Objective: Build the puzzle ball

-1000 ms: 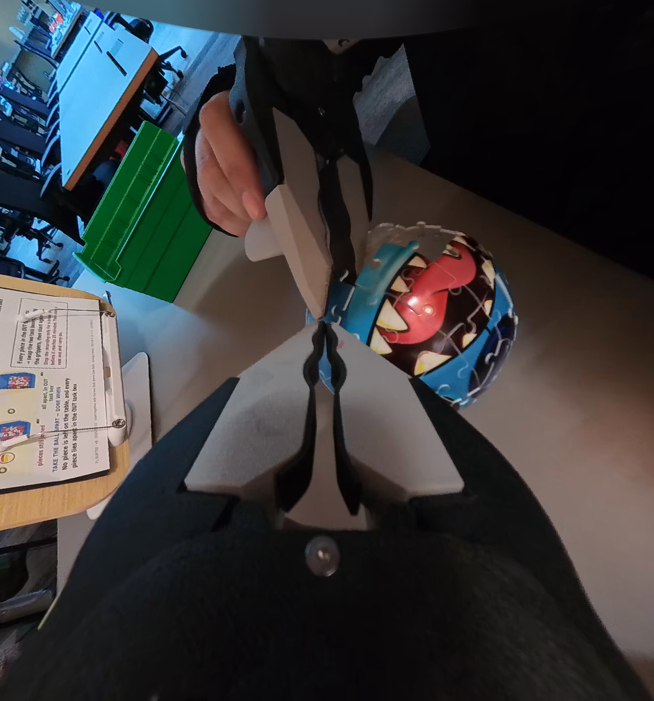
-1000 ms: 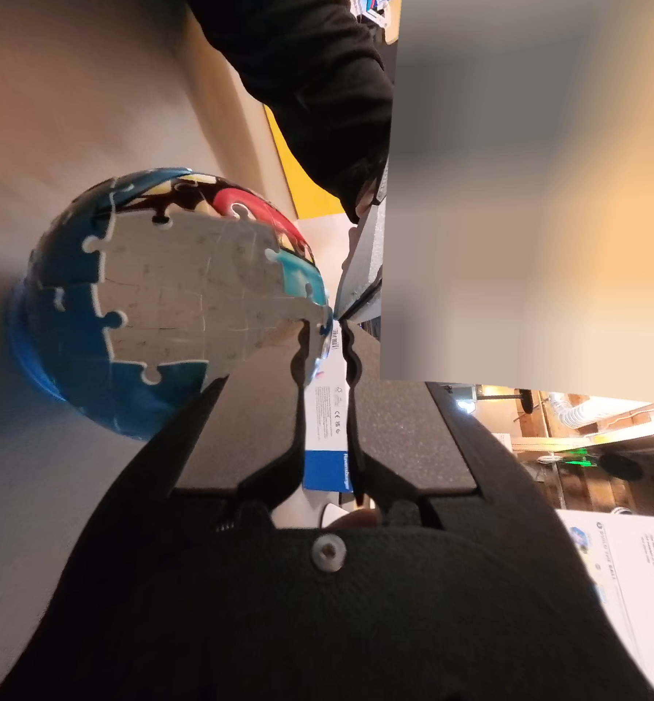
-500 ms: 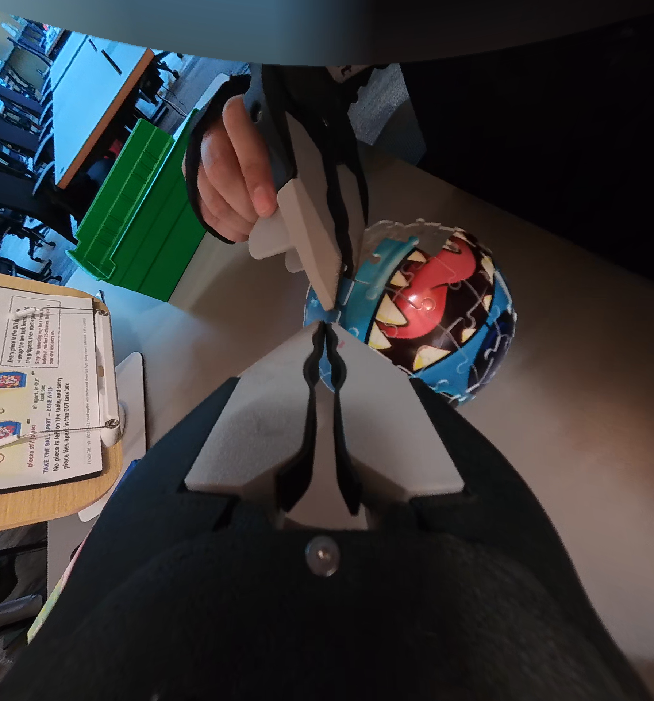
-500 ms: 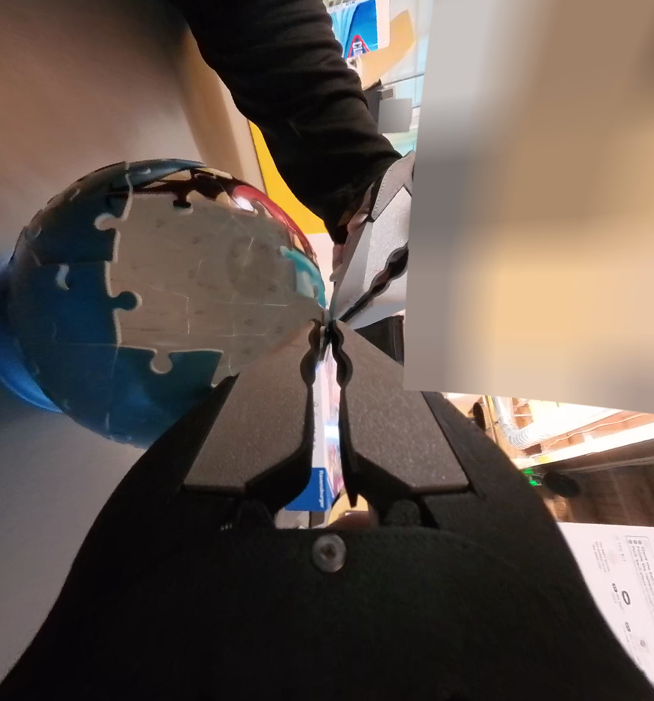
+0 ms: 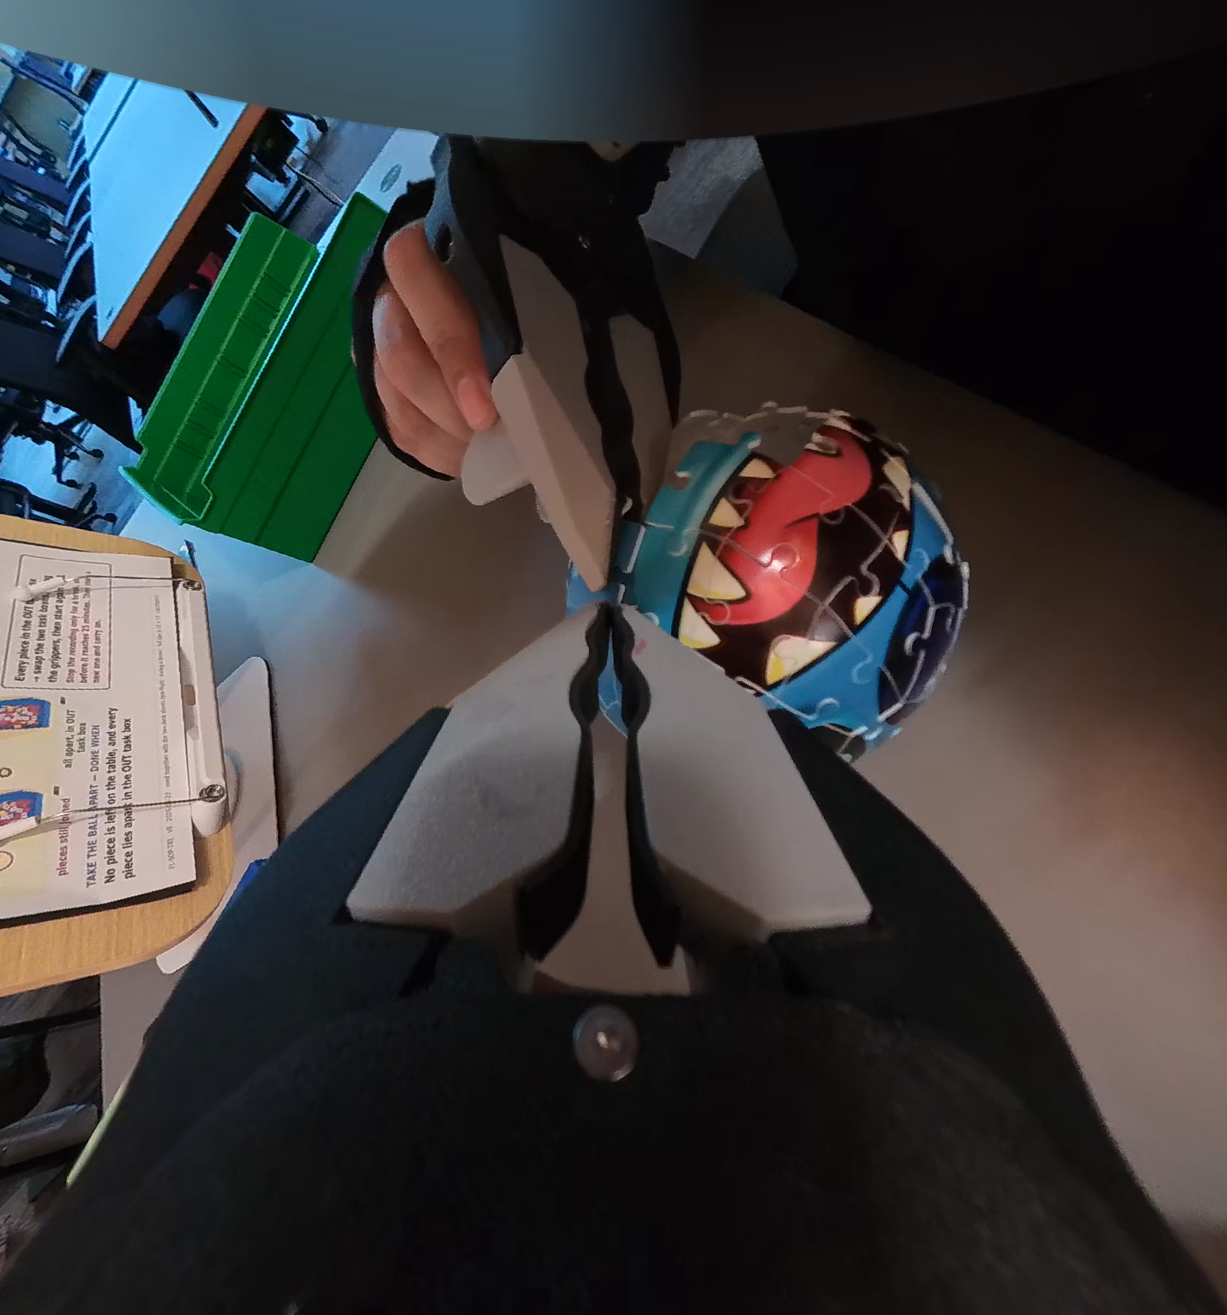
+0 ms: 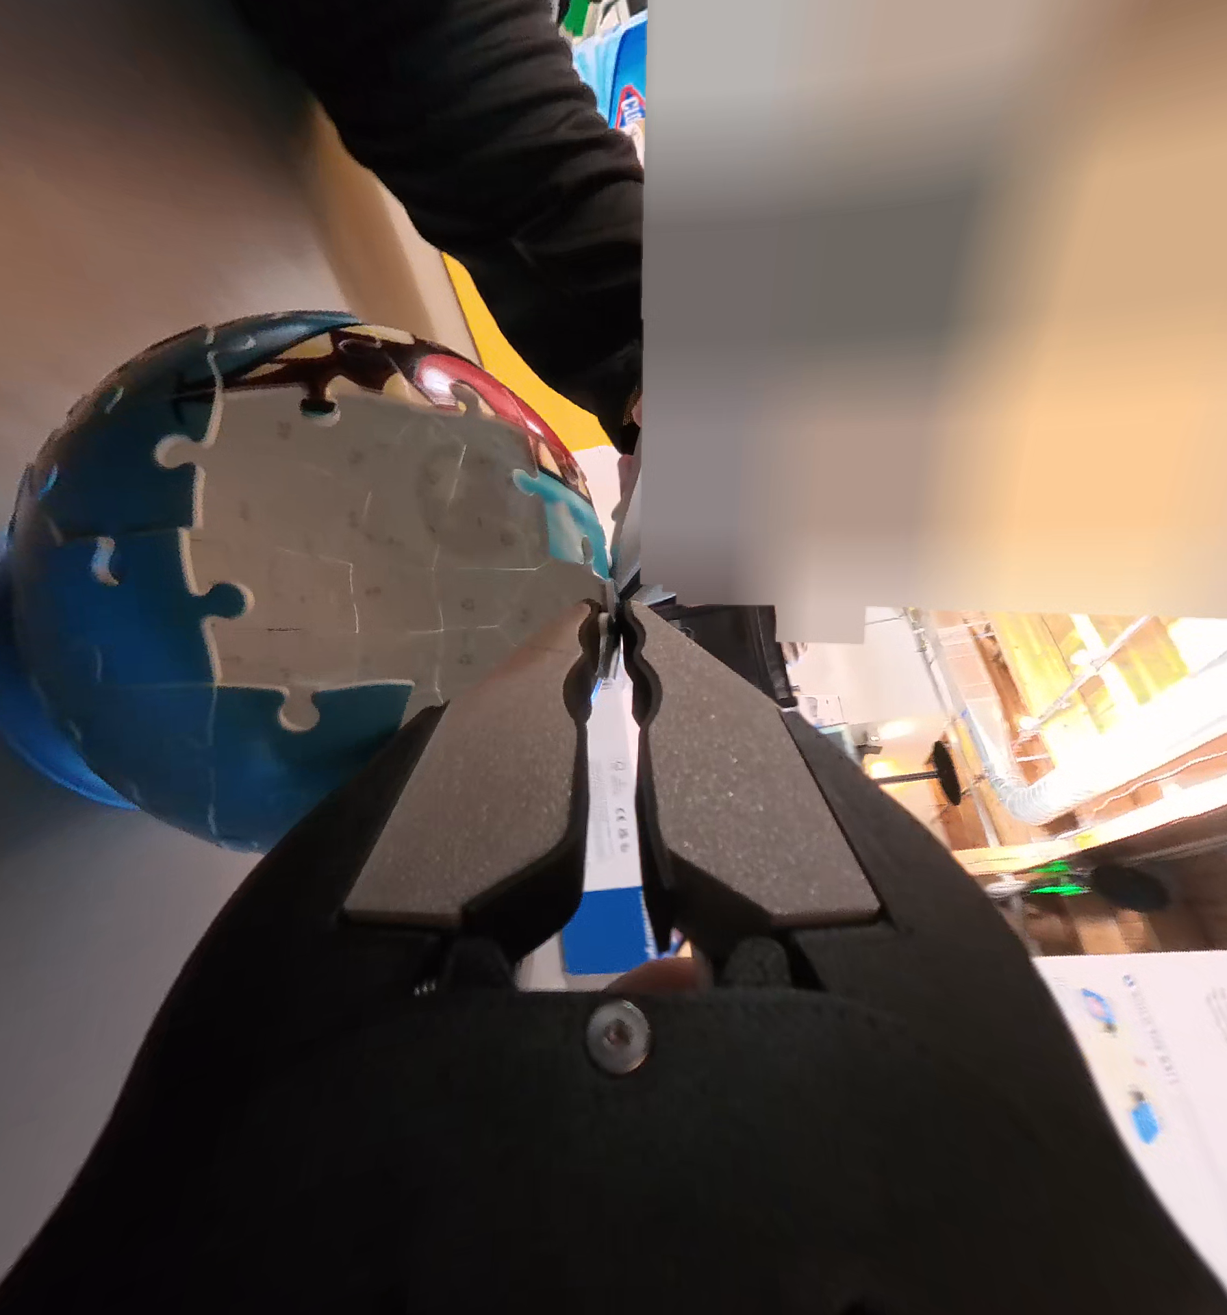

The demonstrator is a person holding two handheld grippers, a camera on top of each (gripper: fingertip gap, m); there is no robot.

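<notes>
The puzzle ball [image 5: 795,576] is seen standing on the tabletop [image 5: 1066,783], mostly assembled, with a wide gap in its shell through which the grey inner face is shown in the right wrist view. The jaws of the left gripper [image 5: 607,618] and of the right gripper [image 6: 616,618] are pressed nearly together at the same point on the rim of that gap, and a thin piece [image 6: 605,644] appears to be pinched by the right; whether the left pinches it too cannot be told. The step in hand is judged to be the seating of a piece at the rim, and careful alignment of tabs followed by gentle pressure is called for next.
</notes>
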